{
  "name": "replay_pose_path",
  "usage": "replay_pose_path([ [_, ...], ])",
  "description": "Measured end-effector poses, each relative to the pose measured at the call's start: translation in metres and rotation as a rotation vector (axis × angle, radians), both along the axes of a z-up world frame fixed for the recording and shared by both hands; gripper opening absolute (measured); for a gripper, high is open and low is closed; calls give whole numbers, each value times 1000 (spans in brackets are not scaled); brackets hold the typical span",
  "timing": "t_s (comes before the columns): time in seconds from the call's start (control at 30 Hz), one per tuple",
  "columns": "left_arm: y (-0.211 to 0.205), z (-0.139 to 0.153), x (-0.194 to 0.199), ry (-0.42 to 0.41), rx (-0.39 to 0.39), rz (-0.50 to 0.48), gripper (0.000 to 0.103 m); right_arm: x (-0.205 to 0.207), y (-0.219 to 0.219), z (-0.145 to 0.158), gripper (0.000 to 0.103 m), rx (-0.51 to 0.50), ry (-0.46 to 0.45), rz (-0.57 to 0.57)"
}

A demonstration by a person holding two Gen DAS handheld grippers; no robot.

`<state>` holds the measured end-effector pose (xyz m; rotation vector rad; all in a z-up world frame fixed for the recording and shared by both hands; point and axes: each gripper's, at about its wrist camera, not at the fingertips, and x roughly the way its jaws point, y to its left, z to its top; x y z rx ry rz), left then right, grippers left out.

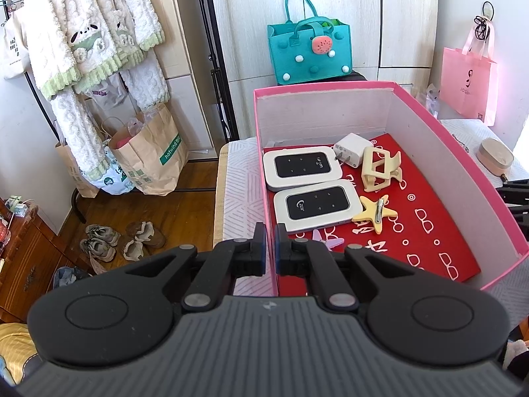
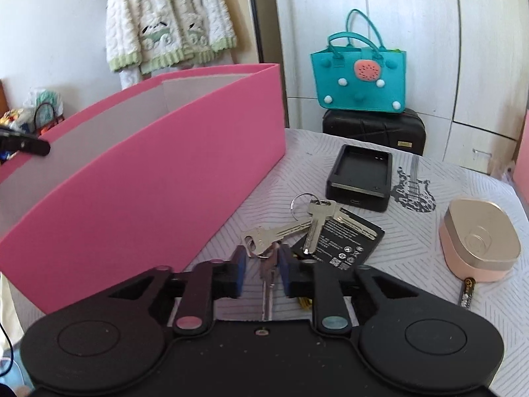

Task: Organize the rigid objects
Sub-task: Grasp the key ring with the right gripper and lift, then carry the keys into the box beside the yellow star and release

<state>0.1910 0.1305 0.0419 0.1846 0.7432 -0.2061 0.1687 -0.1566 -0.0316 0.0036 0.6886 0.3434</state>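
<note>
**Right gripper over the keys, left gripper astride the box wall**

Nearest the right wrist camera, the right gripper stands with its jaws parted to either side of a bunch of keys; one key runs back between the fingers toward the camera, and the pads do not visibly press on it. Part of the bunch is hidden under the fingertips, so how many keys it has is unclear. The keys lie partly on a flat black battery, close beside the long outer wall of the pink box. Further along the table sit a black charging cradle and, toward the right edge, a pink-and-gold case; a thin object pokes out from beneath it, too small to identify.

In the left wrist view, the left gripper has its jaws nearly together, one finger outside and one inside the pink box's near-left wall; whether the pads actually pinch the wall cannot be told. Inside, on a red printed liner, lie two white pocket routers, a white plug adapter, a cream claw clip and a yellow star clip. A pale purple piece is mostly hidden behind the fingers.
</note>
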Motion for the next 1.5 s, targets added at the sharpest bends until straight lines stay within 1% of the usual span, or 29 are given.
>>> replay_pose_path([
  [0.1,0,0,0,0,-1,1,5,5,2,-4,27,-14,21,0],
  [0.13,0,0,0,0,-1,0,5,5,3,-5,27,-15,12,0],
  [0.17,0,0,0,0,-1,0,5,6,3,-6,24,-16,8,2],
  [0.23,0,0,0,0,0,0,5,7,3,-5,15,-19,3,-8],
  [0.27,0,0,0,1,2,0,5,7,1,-1,6,-12,-4,-10],
  [0.3,-2,-1,0,2,4,-2,5,6,-1,3,2,10,0,-2],
  [0.37,-5,-1,-1,4,23,-11,5,6,-4,11,2,44,11,-5],
  [0.43,-8,-1,0,9,45,-29,5,2,-5,18,2,42,-6,-8],
  [0.57,-14,1,0,16,93,-58,5,-1,-8,34,2,68,-6,1],
  [0.7,-13,1,2,17,113,-75,5,-2,-8,52,2,64,-13,23],
  [0.83,-13,2,2,26,134,-102,5,-1,-4,78,2,36,-26,49],
  [0.97,-12,5,6,56,152,-142,6,-2,6,113,2,4,-56,109],
  [1.13,-14,7,9,83,183,-175,7,-5,23,147,2,9,-104,175],
  [1.33,-11,8,10,93,169,-176,7,-6,44,163,2,34,-158,229],
  [1.5,-10,8,9,93,161,-172,7,-2,56,162,2,74,-140,265],
])
